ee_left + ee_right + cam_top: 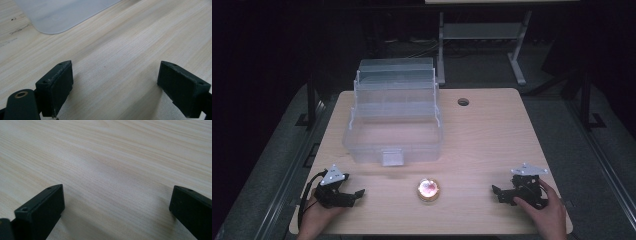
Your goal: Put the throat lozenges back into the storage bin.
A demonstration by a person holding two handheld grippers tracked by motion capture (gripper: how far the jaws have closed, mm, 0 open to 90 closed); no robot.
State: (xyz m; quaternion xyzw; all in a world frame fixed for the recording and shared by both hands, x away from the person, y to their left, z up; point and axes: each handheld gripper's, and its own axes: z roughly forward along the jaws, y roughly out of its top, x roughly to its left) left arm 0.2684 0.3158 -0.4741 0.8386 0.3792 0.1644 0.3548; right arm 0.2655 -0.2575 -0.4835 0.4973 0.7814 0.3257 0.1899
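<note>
Pale wood table (pixel 492 135) in a dark room; both tongs, left (pixel 357 193) and right (pixel 497 192), rest released.

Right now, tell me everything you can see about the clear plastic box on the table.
The clear plastic box is translucent, frosted-looking and rectangular. Its lid stands open behind it, with stepped tiers rising toward the back. A small latch tab hangs at the front edge. It looks empty. It rests on the wooden table, left of centre, and nothing else touches it.
</note>
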